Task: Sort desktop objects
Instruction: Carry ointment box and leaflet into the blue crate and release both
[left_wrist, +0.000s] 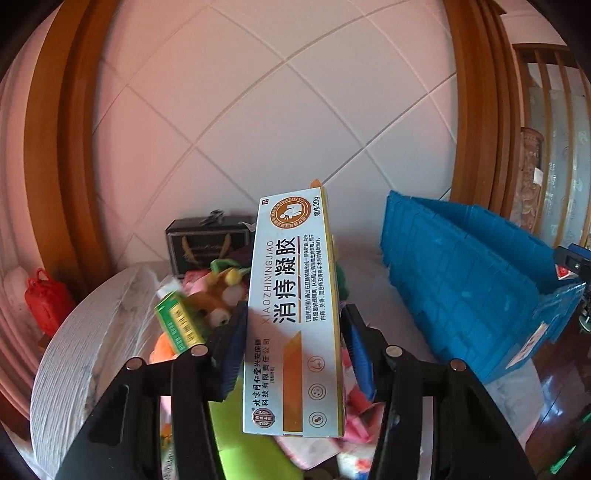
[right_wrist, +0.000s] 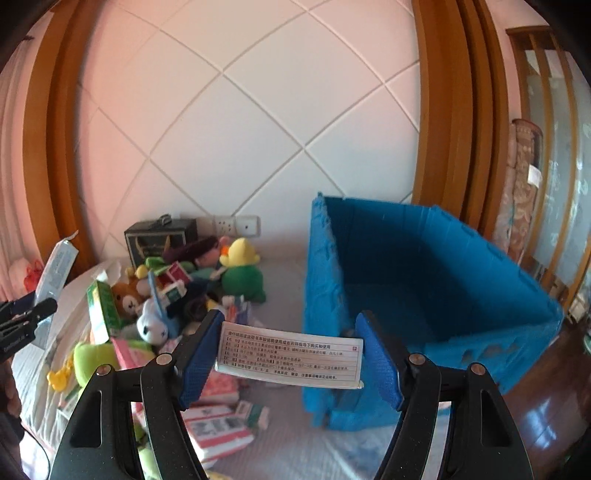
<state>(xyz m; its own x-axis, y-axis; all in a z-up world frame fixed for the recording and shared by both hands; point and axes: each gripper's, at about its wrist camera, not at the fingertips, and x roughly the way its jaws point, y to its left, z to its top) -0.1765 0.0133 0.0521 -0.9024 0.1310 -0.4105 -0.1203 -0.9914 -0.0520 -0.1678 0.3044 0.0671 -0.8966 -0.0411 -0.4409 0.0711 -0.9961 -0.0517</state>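
Observation:
My left gripper (left_wrist: 293, 343) is shut on a long white and orange ointment box (left_wrist: 291, 314), held upright above the table with its blue pads on both long sides. The same box (right_wrist: 55, 269) and the left gripper show at the left edge of the right wrist view. My right gripper (right_wrist: 288, 350) is shut on a white medicine box (right_wrist: 290, 356) with printed text, held crosswise between its pads. A blue plastic crate (right_wrist: 424, 280) stands open just behind and right of it, and its inside looks bare. The crate (left_wrist: 461, 280) sits right of the left gripper.
A pile of plush toys (right_wrist: 207, 280), small boxes and packets (right_wrist: 218, 424) lies on the white-covered table (right_wrist: 280, 273). A dark box (right_wrist: 159, 236) stands at the tiled wall, near wall sockets (right_wrist: 236, 225). A red bag (left_wrist: 46, 299) sits far left.

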